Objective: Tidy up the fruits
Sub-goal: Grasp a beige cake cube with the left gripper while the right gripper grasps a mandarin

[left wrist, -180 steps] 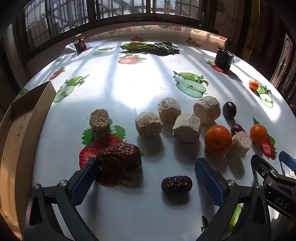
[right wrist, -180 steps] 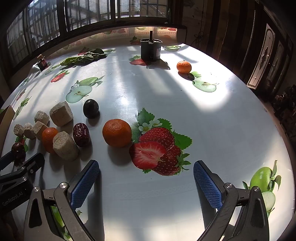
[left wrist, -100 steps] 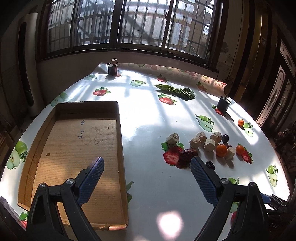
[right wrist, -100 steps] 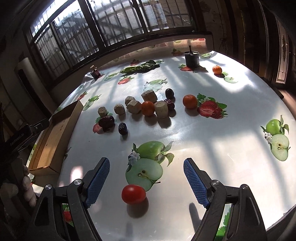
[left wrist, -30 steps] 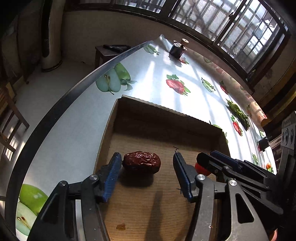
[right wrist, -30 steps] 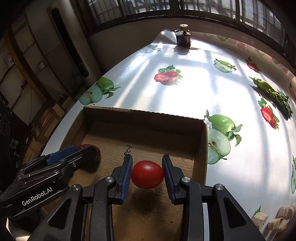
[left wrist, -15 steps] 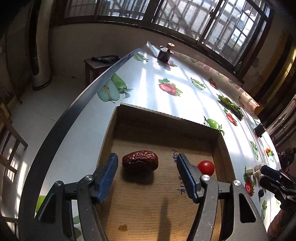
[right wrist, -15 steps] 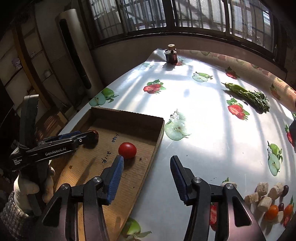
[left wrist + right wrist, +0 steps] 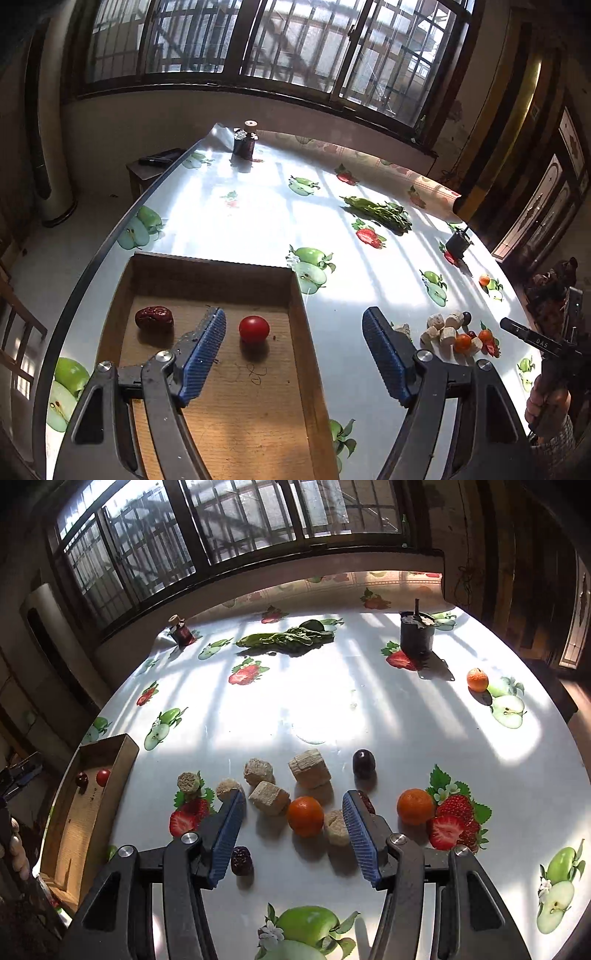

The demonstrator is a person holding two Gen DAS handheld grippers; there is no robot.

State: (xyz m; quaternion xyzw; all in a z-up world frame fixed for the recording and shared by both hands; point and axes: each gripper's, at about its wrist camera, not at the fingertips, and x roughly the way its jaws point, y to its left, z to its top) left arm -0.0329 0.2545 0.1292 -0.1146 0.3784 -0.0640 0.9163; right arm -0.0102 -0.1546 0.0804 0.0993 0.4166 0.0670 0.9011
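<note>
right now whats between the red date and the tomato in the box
Left wrist view: one blue pad of the open left gripper crosses between the red date and the tomato; otherwise bare cardboard box floor.

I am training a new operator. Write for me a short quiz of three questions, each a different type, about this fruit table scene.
1. True or false: the left gripper holds the red date.
2. How many fruits lie in the cardboard tray?
3. Which lies between the fingers of the right gripper in its own view? A) orange B) dark plum C) leafy greens

Key: 1 false, it is open and empty; 2 two, the date and the tomato; 3 A.
</note>
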